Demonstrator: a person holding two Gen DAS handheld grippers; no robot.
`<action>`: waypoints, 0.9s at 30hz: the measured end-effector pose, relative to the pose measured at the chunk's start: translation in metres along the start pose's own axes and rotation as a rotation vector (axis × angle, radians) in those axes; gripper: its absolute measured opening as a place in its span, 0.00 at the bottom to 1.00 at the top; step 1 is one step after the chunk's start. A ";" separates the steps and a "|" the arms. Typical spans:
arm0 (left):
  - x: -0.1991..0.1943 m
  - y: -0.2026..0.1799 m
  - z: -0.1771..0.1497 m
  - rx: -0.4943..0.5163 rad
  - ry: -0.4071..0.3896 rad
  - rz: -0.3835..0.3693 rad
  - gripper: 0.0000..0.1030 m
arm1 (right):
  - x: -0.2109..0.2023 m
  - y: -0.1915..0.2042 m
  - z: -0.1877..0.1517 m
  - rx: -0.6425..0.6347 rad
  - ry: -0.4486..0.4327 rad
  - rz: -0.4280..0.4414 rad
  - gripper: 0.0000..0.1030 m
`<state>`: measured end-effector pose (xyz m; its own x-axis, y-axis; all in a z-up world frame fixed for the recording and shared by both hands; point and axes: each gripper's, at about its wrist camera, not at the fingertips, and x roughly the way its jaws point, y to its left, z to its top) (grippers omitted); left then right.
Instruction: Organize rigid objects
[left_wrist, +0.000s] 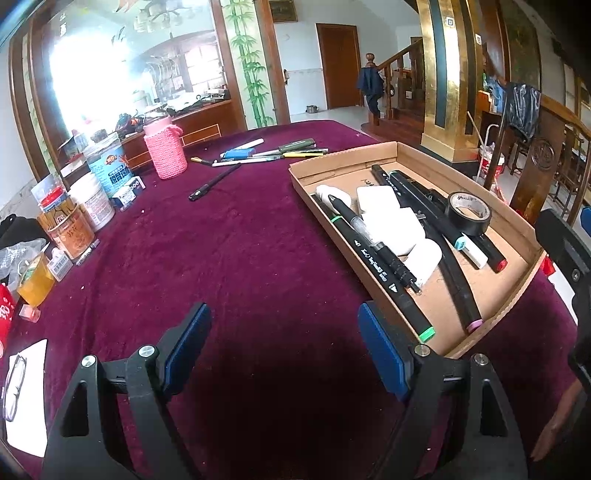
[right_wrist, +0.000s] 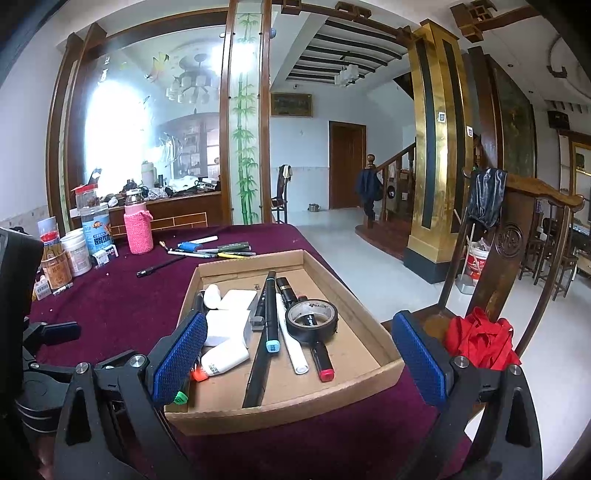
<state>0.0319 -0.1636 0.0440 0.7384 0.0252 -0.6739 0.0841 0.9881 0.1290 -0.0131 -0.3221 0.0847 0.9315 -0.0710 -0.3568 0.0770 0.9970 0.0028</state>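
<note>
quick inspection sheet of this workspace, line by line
surface: table under maroon cloth, crumbs scattered.
job's things: tray holds markers, tape roll, white erasers; loose pens and one black pen lie on the cloth.
clutter: jars, pink knit bottle, glasses on paper.
grippers: left gripper open, empty, over cloth; right gripper open, empty, at the tray's near end.
cables: nothing seen.
surroundings: wooden chair with red cloth, staircase, gold pillar.

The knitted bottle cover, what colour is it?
Pink; the bottle cover shows best in the left wrist view.
</note>
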 end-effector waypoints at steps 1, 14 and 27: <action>0.000 0.000 0.000 0.000 0.000 0.001 0.79 | 0.000 0.000 0.000 0.000 0.000 0.000 0.95; 0.000 -0.001 -0.001 0.014 0.000 0.011 0.79 | 0.000 -0.002 -0.001 0.005 -0.004 0.000 0.95; -0.002 -0.004 -0.002 0.037 -0.007 0.023 0.79 | 0.000 -0.002 -0.001 0.006 -0.004 0.000 0.95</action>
<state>0.0287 -0.1673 0.0432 0.7452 0.0470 -0.6652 0.0911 0.9810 0.1713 -0.0132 -0.3240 0.0840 0.9327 -0.0712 -0.3534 0.0791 0.9968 0.0081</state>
